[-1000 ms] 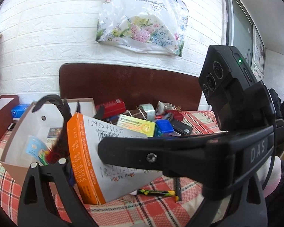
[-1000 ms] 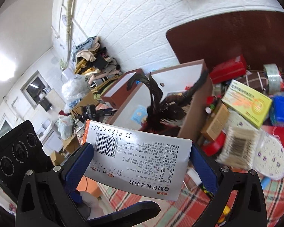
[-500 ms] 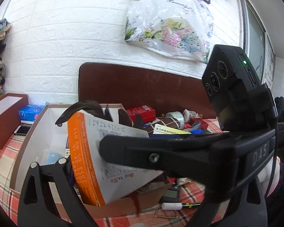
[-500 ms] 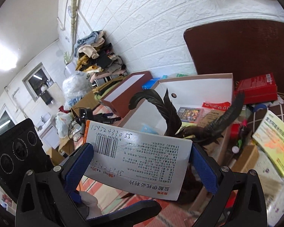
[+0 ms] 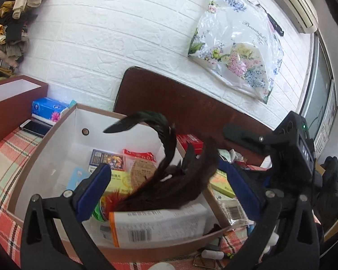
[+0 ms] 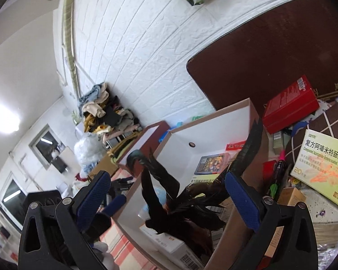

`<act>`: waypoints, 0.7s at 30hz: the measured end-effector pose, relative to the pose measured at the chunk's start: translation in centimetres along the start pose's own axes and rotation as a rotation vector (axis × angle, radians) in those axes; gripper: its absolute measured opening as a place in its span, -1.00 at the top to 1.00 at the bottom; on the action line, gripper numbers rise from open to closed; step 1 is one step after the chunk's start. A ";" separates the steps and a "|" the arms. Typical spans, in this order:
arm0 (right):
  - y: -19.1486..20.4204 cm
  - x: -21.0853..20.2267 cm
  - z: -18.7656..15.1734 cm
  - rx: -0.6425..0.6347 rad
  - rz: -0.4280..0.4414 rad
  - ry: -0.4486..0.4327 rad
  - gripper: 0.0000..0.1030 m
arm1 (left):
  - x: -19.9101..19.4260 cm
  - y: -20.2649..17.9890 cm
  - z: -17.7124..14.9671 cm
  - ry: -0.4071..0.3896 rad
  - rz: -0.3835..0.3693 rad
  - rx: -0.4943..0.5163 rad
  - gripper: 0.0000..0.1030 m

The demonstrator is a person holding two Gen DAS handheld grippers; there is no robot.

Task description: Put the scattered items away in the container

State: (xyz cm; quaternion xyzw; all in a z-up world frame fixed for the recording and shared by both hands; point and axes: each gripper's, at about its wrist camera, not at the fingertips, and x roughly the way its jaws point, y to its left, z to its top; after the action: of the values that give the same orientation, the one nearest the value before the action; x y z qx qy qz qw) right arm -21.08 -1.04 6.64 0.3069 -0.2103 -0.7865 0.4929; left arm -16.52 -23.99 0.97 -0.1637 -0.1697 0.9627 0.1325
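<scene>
The container, a cardboard box with a white inside [image 5: 45, 144] [image 6: 214, 121], stands on a checked cloth. In it lie a white and orange medicine box [image 5: 160, 225] [image 6: 166, 245], a bunch of dark feathers [image 5: 169, 186] [image 6: 191, 207] and several small packets. My left gripper [image 5: 169, 190] hangs over the container's near edge. Its jaws are opening, and its blue pads [image 5: 94, 191] touch nothing. My right gripper [image 6: 167, 199] is open over the same spot, also gripping nothing. The left wrist view shows it at the right [image 5: 297, 139].
Right of the container lie a red box [image 6: 290, 103], a yellow-green medicine box [image 6: 324, 166], pens and other clutter. To its left are a brown box [image 5: 11, 103], a tissue pack [image 5: 48, 110] and a phone [image 5: 35, 127]. A dark headboard [image 5: 191, 103] and white wall stand behind.
The white and orange box was between the right gripper's pads; now it lies in the container. Both grippers moved left over the container and their jaws stand clear of the box.
</scene>
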 end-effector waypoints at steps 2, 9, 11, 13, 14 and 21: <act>0.2 -0.8 0.1 -0.001 -0.001 -0.012 -0.99 | -0.2 -0.6 0.1 0.004 0.003 0.006 -0.99; 1.6 -4.9 0.3 0.001 0.010 -0.043 -0.99 | -2.8 -4.5 0.0 0.000 0.001 0.035 -0.99; 2.0 -6.2 0.1 -0.005 0.007 -0.042 -0.99 | -3.6 -5.9 -0.2 -0.004 0.011 0.046 -0.99; 2.4 -7.4 -0.2 -0.009 -0.001 -0.030 -0.99 | -4.7 -7.4 -0.4 -0.010 0.019 0.058 -0.99; 2.7 -8.0 -0.4 -0.011 -0.011 -0.017 -0.99 | -5.2 -8.0 -0.5 -0.012 0.022 0.063 -0.99; 3.2 -10.2 -2.3 -0.032 -0.104 0.099 -0.99 | -7.5 -10.9 -2.3 0.030 0.098 0.096 -0.99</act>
State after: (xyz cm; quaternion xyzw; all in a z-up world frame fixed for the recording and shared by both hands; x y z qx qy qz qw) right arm -14.10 6.81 9.84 0.3478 -0.1568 -0.7982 0.4662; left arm -6.70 -15.81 5.00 -0.1796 -0.1130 0.9726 0.0954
